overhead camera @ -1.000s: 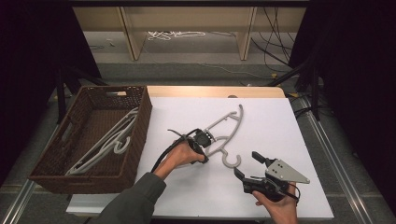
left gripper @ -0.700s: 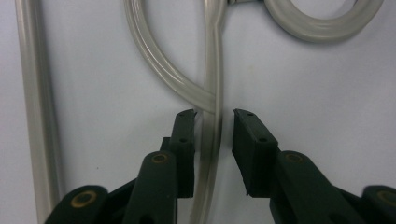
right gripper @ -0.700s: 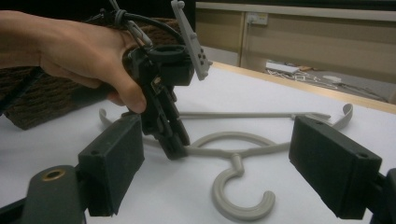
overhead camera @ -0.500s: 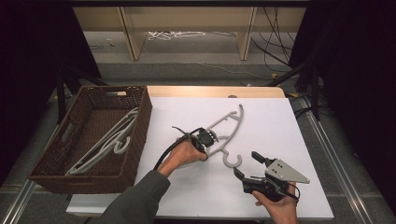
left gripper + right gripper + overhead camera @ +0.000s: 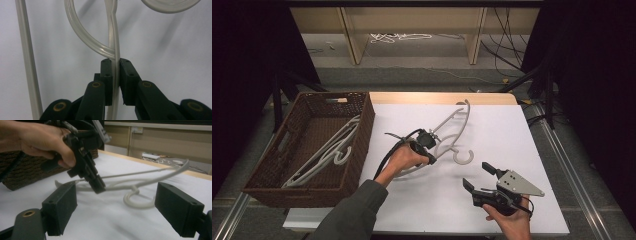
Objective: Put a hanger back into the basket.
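clamping hanger (image 5: 115, 45) mid-table, left tool (image 5: 115, 72); open surface around.

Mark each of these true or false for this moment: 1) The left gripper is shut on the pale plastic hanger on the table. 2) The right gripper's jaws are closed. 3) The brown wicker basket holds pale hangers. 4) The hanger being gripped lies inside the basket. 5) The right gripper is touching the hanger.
1) True. The left gripper pinches a thin bar of the pale plastic hanger, which lies on the white table.
2) False. The right gripper has its jaws wide apart, nothing between them.
3) True. The brown wicker basket has pale hangers lying in it.
4) False. It is on the table, to the right of the basket.
5) False. It sits apart, nearer the person's edge of the table.
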{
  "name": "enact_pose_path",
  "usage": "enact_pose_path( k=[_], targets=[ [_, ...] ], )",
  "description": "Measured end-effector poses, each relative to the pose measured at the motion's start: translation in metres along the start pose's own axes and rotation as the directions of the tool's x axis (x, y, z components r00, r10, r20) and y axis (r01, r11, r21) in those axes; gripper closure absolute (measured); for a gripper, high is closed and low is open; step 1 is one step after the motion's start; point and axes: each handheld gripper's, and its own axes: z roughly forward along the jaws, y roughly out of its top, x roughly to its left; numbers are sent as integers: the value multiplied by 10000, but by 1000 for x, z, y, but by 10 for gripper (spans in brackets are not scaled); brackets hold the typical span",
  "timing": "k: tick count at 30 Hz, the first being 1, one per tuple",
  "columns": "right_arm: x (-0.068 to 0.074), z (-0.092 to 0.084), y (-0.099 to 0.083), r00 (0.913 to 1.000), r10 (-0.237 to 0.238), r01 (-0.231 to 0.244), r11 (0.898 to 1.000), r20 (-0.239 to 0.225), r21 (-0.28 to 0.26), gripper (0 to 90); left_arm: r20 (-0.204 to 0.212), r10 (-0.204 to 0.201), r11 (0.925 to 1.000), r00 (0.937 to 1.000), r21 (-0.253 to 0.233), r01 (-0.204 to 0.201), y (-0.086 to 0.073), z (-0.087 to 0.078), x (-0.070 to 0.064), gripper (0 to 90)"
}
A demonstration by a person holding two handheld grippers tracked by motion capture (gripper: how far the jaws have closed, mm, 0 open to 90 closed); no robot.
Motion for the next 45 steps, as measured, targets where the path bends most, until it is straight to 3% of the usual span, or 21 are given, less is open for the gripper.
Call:
enact_pose_path(
  k=[1,2,7,12,14,20,23,32,37,41,43,45],
  targets=[
    [0,0,0,10000,-23,23,10000,29,30,188,139,-338,9989,9993,-314,342,0,-3,1,816],
    [0,0,0,10000,-8,8,10000,27,-60,188,199,-406,9986,9990,-329,413,0,-7,3,816],
    [0,0,0,10000,-10,10,10000,9,40,188,391,-412,9956,9984,-829,443,1,-25,11,816],
    [0,0,0,10000,9,-9,10000,-4,4,188,553,-461,9914,9974,-1202,525,3,-42,11,816],
    [0,0,0,10000,27,-27,10000,-10,-19,188,670,-886,9810,9938,-1671,988,4,-47,7,816],
    [0,0,0,10000,26,-26,10000,25,-7,188,714,-813,9675,9941,-2340,960,4,-76,3,816],
    [0,0,0,10000,-19,20,10000,52,-77,188,812,-894,9553,9927,-2751,1085,2,-91,0,816],
    [0,0,-1,10000,16,-16,10000,81,-15,187,793,-522,9446,9955,-3196,750,3,-129,-2,816],
    [0,2,-1,9999,151,-151,9998,-69,-121,187,789,-317,9473,9964,-3156,551,2,-147,-1,816],
    [0,1,-1,10000,64,-64,10000,-11,-18,187,690,-468,9407,9965,-3324,672,-2,-160,2,816],
    [0,0,-1,10000,20,-20,10000,75,-14,187,494,-503,9415,9975,-3309,639,-5,-168,4,816],
    [0,0,-1,10000,21,-21,10000,67,-14,187,608,-620,9359,9962,-3433,792,-8,-175,7,816]
  ],
)
